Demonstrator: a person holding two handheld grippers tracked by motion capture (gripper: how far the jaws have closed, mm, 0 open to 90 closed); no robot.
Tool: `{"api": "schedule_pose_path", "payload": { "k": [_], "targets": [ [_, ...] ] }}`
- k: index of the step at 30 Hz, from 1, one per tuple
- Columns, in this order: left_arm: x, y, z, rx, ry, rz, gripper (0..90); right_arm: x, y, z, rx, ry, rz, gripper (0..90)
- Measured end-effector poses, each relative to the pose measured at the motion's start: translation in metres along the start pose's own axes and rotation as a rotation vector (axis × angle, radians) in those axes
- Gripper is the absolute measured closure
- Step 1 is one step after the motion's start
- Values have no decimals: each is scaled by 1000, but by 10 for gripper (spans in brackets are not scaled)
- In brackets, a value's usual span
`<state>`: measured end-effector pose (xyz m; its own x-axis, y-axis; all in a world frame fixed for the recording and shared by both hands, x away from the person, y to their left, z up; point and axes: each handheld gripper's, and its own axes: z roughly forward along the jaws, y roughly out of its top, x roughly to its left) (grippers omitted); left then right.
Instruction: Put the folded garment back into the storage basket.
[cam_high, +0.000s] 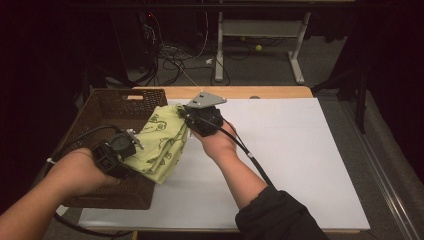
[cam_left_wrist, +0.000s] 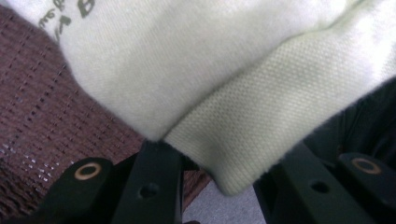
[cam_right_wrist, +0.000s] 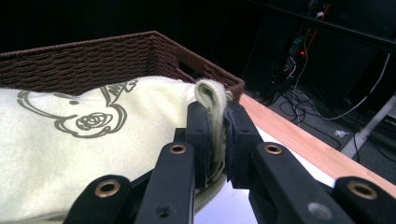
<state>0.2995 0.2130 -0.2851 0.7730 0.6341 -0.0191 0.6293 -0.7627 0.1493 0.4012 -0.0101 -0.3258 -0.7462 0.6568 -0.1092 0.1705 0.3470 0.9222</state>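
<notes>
Your two grippers hold a pale yellow-green cloth (cam_high: 159, 145) between them, lifted over the near right corner of the brown woven basket (cam_high: 107, 107).

Your right gripper (cam_high: 186, 116) has its jaws pressed together on a bunched fold of the cloth; in the right gripper view the fabric (cam_right_wrist: 93, 154) is pinched tight between the pads (cam_right_wrist: 200, 135) and sticks up just above them. The cloth carries a grey line drawing with a swirl.

Your left gripper (cam_high: 131, 142) grips the near edge of the cloth. In the left gripper view a ribbed hem (cam_left_wrist: 261, 126) sits between the jaws, with the left jaw against the fabric; the jaws are closed on it.

The cloth hangs stretched from one gripper to the other, part over the basket and part over the white sheet (cam_high: 295, 155) that covers the wooden table (cam_high: 240, 92). The basket stands at the table's left edge, its rim (cam_right_wrist: 107, 44) behind the cloth in the right gripper view.
</notes>
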Motion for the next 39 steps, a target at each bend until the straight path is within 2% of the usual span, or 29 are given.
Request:
{"api": "schedule_pose_path", "payload": {
  "k": [15,20,31,39],
  "targets": [
    [23,-42,1,3,17,-70,746,32,17,44,0,66,-28,835],
    [31,-54,1,2,16,-105,745,40,24,57,2,88,-30,835],
    [43,-72,4,-2,24,-149,746,54,32,84,13,120,-41,834],
    [49,-79,6,3,46,-164,746,61,34,101,19,133,-40,834]
  ]
}}
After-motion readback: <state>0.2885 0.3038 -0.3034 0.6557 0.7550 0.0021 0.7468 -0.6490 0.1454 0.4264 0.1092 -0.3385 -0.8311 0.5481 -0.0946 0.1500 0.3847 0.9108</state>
